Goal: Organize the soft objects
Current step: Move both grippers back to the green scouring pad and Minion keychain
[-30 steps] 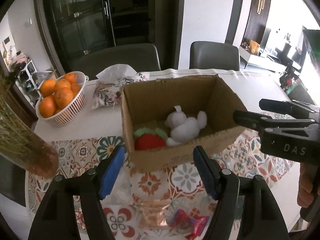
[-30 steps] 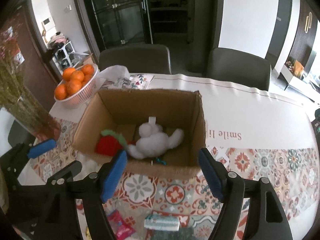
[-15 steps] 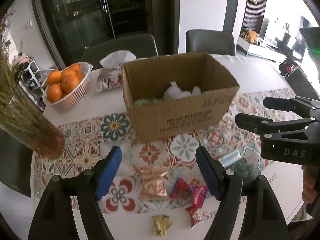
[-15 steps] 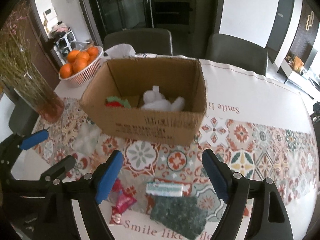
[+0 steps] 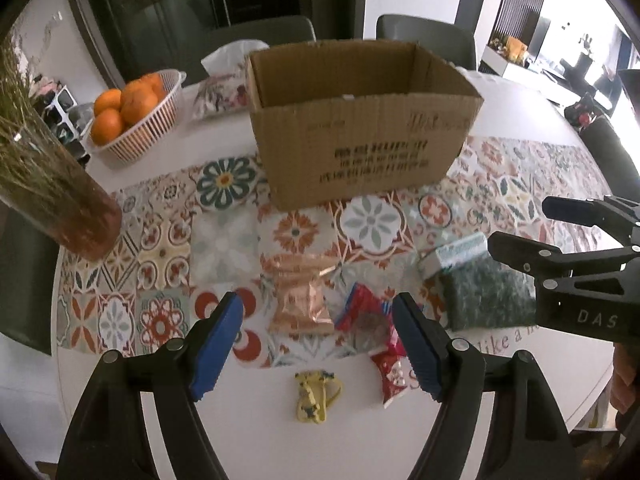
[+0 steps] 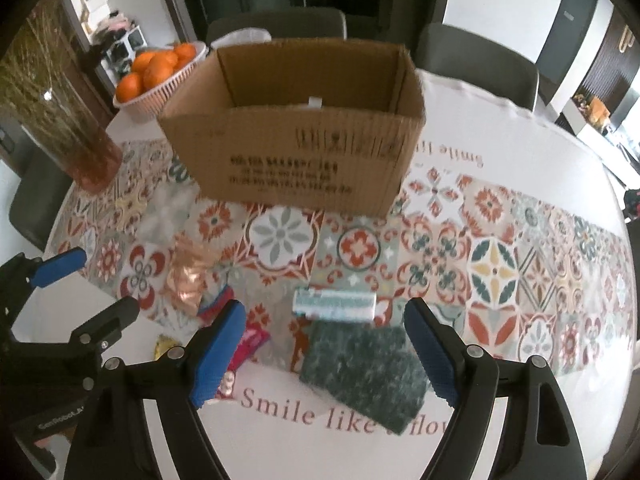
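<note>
A brown cardboard box (image 5: 360, 136) (image 6: 296, 152) stands open on the patterned tablecloth; its inside is hidden from here. In front of it lie a dark green scouring pad (image 6: 364, 368) (image 5: 484, 300), a pale teal sponge (image 6: 334, 304) (image 5: 456, 254), a copper foil packet (image 5: 302, 300) (image 6: 188, 276), red snack wrappers (image 5: 376, 328) and a small yellow item (image 5: 314, 394). My left gripper (image 5: 318, 346) is open and empty above the packet and wrappers. My right gripper (image 6: 326, 354) is open and empty above the green pad.
A white basket of oranges (image 5: 132, 114) (image 6: 160, 68) and a tissue pack (image 5: 224, 88) stand behind the box at left. A glass vase of dried stems (image 5: 52, 184) (image 6: 68, 136) stands at far left. Grey chairs (image 6: 476, 60) ring the round table's far edge.
Both grippers have pulled back and down from the box, so its inside with the white and red plush toys is now hidden. The items in front of the box have come into view.
</note>
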### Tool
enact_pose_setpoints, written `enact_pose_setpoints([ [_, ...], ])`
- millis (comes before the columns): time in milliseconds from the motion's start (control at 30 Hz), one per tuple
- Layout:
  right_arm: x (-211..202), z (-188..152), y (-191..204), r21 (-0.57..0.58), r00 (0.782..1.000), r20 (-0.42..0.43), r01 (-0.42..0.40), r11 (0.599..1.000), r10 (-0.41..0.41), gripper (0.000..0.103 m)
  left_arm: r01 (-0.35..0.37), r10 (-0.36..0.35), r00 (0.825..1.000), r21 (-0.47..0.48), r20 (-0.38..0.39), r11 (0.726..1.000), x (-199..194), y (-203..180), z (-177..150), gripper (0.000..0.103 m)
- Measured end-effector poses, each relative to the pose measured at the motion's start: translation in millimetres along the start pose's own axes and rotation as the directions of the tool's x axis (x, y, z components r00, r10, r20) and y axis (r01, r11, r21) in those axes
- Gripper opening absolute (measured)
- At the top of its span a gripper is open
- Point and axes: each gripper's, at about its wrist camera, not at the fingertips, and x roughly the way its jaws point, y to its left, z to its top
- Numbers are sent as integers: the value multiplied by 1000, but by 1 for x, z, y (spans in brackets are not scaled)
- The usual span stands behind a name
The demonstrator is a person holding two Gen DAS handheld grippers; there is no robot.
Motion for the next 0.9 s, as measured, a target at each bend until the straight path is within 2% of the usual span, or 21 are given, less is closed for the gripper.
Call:
enact_pose_setpoints([
  [233, 24, -17, 4, 3, 995, -101, -25, 1000, 25, 83, -9, 8, 999, -12, -46, 1000, 11, 4, -12, 77],
  [433, 41, -26, 7, 9, 987, -158, -18, 1000, 19, 82, 17, -22, 991, -34, -131, 999, 32, 9, -23, 77],
  [600, 59, -33, 6, 7, 975, -224, 8, 1000, -6, 82, 54, -64, 971, -46, -231, 997, 55, 9, -33, 77],
  [900, 84, -38, 7, -19, 957, -284, 53, 998, -57, 82, 60, -75, 930, -52, -360, 997, 87, 12, -48, 77],
])
